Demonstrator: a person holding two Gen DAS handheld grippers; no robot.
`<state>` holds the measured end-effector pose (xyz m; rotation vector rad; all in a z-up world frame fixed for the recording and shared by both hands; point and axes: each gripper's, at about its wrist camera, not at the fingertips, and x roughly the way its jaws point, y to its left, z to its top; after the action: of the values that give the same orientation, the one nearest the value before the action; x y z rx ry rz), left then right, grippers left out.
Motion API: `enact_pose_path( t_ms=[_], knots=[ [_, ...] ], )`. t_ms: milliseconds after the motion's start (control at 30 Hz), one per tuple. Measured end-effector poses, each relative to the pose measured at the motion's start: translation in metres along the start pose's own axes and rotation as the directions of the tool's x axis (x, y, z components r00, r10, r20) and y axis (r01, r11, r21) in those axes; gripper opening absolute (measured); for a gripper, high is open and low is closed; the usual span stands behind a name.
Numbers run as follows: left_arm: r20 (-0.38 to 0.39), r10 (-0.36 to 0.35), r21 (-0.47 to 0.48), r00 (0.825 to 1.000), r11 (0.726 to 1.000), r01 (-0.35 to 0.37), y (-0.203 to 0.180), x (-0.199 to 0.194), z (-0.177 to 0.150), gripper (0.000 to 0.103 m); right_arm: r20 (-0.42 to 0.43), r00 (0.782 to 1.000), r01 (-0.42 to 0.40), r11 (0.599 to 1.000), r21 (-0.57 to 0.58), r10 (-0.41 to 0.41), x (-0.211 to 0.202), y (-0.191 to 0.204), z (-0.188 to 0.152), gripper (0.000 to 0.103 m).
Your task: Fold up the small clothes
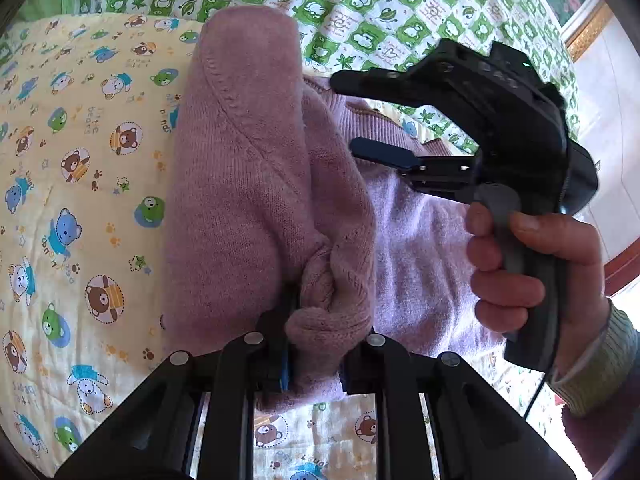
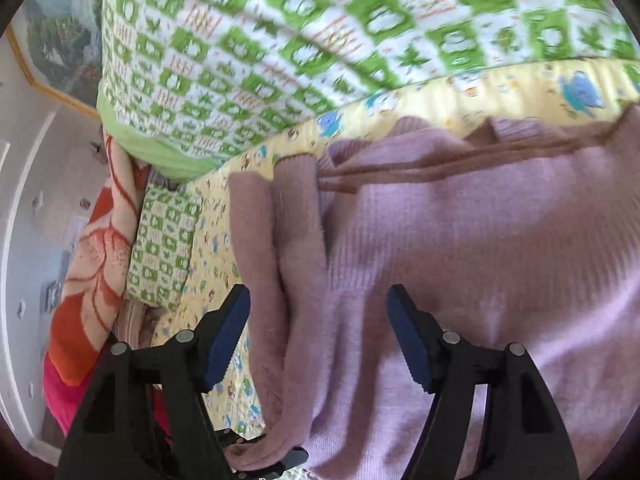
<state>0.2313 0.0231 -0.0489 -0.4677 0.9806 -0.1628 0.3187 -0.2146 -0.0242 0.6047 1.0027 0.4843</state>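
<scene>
A small pink knitted sweater [image 1: 248,184] lies on a yellow bear-print quilt [image 1: 80,200]. My left gripper [image 1: 320,344] is shut on a bunched fold of the sweater and holds a doubled-over part of it up. My right gripper [image 1: 356,116] shows in the left wrist view, open, hovering above the sweater's body with a hand on its handle. In the right wrist view my right gripper [image 2: 318,332] is open over the sweater [image 2: 480,260], its jaws on either side of a folded sleeve [image 2: 280,260].
A green and white checked quilt [image 1: 360,4] lies behind the yellow one and also shows in the right wrist view [image 2: 280,40]. An orange patterned blanket [image 2: 92,260] is bunched at the left. A framed picture [image 2: 60,40] hangs on the wall.
</scene>
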Motion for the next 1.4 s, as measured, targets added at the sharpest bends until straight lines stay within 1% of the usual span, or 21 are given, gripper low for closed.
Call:
enact_pose_path(
  t_ms=[100,167,367,400,433,467,500,533,600,700,833,933,1033,1133,1233,1333,1400],
  knots=[
    [-0.004,0.0,0.0,1.0,1.0,0.0,0.002,0.001,0.002,0.016,-0.027,1.0,-0.011,1.0,-0.008,0.011,0.014,0.002,0.004,0.071],
    [-0.007,0.0,-0.002,1.0,1.0,0.0,0.007,-0.005,-0.003,0.016,-0.035,0.999,-0.025,1.0,-0.011,0.025,0.022,0.005,0.007,0.071],
    [-0.011,0.023,0.015,1.0,1.0,-0.022,-0.001,-0.001,-0.003,0.016,-0.053,0.994,-0.093,0.994,-0.048,0.091,0.048,0.028,0.021,0.072],
    [-0.011,0.026,0.019,1.0,0.999,-0.026,-0.003,0.0,-0.003,0.016,-0.055,0.995,-0.086,0.994,-0.063,0.082,0.053,0.032,0.025,0.071],
    [-0.01,0.031,0.023,0.999,0.999,-0.031,-0.007,0.0,-0.003,0.016,-0.058,0.996,-0.071,0.995,-0.077,0.067,0.058,0.035,0.029,0.068],
    [-0.008,0.033,0.025,0.999,0.999,-0.033,-0.01,-0.001,-0.003,0.016,-0.062,0.997,-0.053,0.995,-0.085,0.048,0.063,0.037,0.032,0.051],
    [-0.005,0.033,0.026,0.999,0.999,-0.033,-0.012,-0.003,-0.003,0.016,-0.077,0.996,-0.041,0.995,-0.088,0.034,0.068,0.039,0.036,0.028],
    [-0.002,0.028,0.026,1.0,0.999,-0.028,-0.014,-0.007,-0.003,0.016,-0.089,0.996,-0.024,0.995,-0.093,0.016,0.071,0.04,0.038,0.02],
    [0.006,0.013,0.026,1.0,1.0,-0.013,-0.019,-0.015,-0.002,0.016,-0.086,0.996,0.004,0.993,-0.119,-0.014,0.069,0.045,0.04,0.017],
    [0.013,-0.028,0.034,1.0,0.999,0.028,-0.031,-0.025,0.001,0.016,-0.053,0.999,-0.015,0.989,-0.148,0.007,0.049,0.052,0.039,0.016],
    [0.013,-0.103,0.094,0.995,0.99,0.102,-0.066,-0.034,0.005,0.016,0.003,1.0,-0.017,0.989,-0.145,0.018,0.008,0.049,0.043,0.016],
    [-0.009,-0.159,0.138,0.987,0.978,0.158,-0.095,-0.028,0.006,0.016,0.054,0.999,0.002,0.991,-0.137,0.005,-0.035,0.039,0.046,0.016],
    [-0.048,-0.197,0.18,0.979,0.963,0.202,-0.125,-0.013,0.0,0.016,0.103,0.994,0.048,0.991,-0.124,-0.035,-0.074,0.021,0.048,0.016],
    [-0.091,-0.204,0.242,0.975,0.945,0.22,-0.156,0.008,-0.01,0.016,0.141,0.986,0.097,0.991,-0.096,-0.083,-0.106,-0.006,0.043,0.016],
    [-0.145,-0.189,0.286,0.971,0.931,0.224,-0.18,0.032,-0.024,0.016,0.168,0.976,0.148,0.989,-0.03,-0.141,-0.132,-0.046,0.03,0.016],
    [-0.184,-0.172,0.307,0.968,0.925,0.223,-0.195,0.049,-0.035,0.016,0.171,0.969,0.176,0.984,0.028,-0.178,-0.141,-0.078,0.017,0.016],
    [-0.194,-0.168,0.307,0.967,0.925,0.222,-0.202,0.055,-0.037,0.016,0.173,0.967,0.18,0.982,0.065,-0.189,-0.144,-0.096,0.01,0.016]
  ],
)
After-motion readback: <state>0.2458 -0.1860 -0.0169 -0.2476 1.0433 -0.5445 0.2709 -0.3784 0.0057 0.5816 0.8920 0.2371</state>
